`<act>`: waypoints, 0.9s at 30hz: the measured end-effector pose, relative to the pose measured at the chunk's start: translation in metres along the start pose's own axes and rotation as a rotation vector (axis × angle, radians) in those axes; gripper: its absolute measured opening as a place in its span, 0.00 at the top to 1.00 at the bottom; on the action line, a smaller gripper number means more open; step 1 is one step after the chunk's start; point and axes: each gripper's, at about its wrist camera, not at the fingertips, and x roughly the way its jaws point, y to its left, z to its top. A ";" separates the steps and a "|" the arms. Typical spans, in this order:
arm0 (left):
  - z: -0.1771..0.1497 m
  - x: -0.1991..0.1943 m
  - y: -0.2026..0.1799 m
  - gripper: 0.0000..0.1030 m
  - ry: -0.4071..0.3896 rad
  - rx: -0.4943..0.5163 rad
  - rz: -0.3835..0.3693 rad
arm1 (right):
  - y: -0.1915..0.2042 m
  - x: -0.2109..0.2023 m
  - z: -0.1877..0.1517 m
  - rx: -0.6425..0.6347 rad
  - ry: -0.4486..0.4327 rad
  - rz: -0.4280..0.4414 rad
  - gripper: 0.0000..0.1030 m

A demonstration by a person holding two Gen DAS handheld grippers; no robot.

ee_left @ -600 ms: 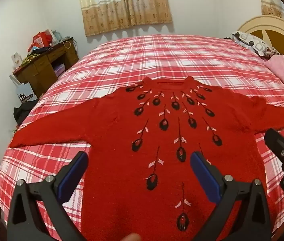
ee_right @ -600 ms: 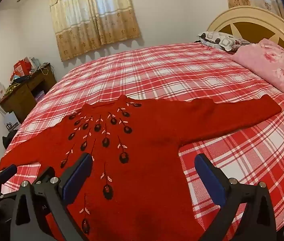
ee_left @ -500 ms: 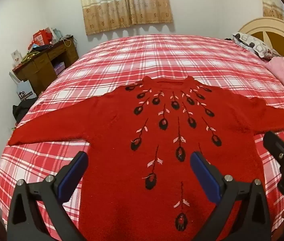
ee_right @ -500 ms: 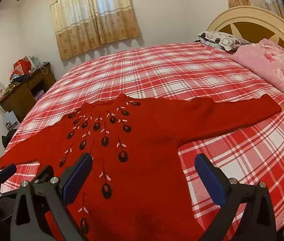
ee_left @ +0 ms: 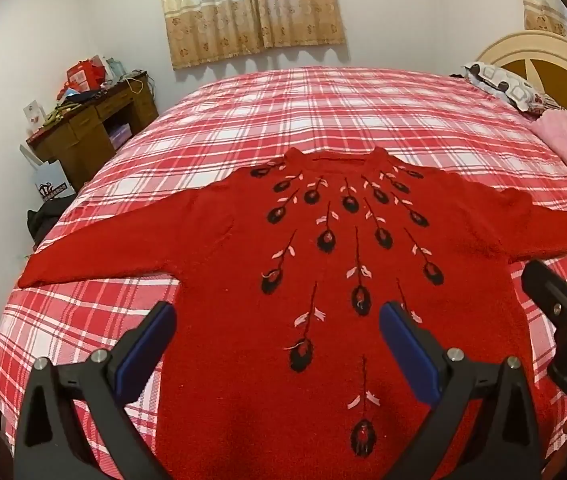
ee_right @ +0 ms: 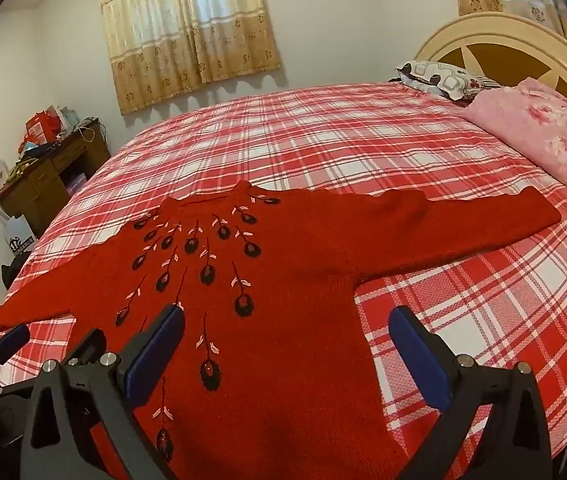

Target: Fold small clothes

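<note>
Left wrist view: your left gripper [ee_left: 275,328] stands spread wide, its blue-padded black fingers [ee_left: 145,344] apart with nothing between them, above the lower body of the red knitted sweater with black and pink embroidered flower stems [ee_left: 323,280]. No contact with the fabric is visible. At the right edge you see part of your right gripper [ee_left: 559,308].

In the right wrist view, your right gripper [ee_right: 283,344] is likewise released, jaws wide and empty, above the sweater's hem area and right side seam. Its right finger [ee_right: 419,352] lies over the red-and-white plaid bed cover [ee_right: 363,140].

The sweater lies flat, face up, both sleeves stretched outward, neckline away from you. The knit looks coarse and fuzzy; the cover is smooth woven check. A folded pink floral blanket [ee_right: 543,136] rests near the cream arched headboard [ee_right: 495,36].
</note>
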 end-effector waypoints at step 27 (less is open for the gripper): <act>-0.005 0.004 0.010 0.00 0.021 -0.040 0.012 | 0.005 -0.001 -0.002 -0.007 0.005 0.006 0.01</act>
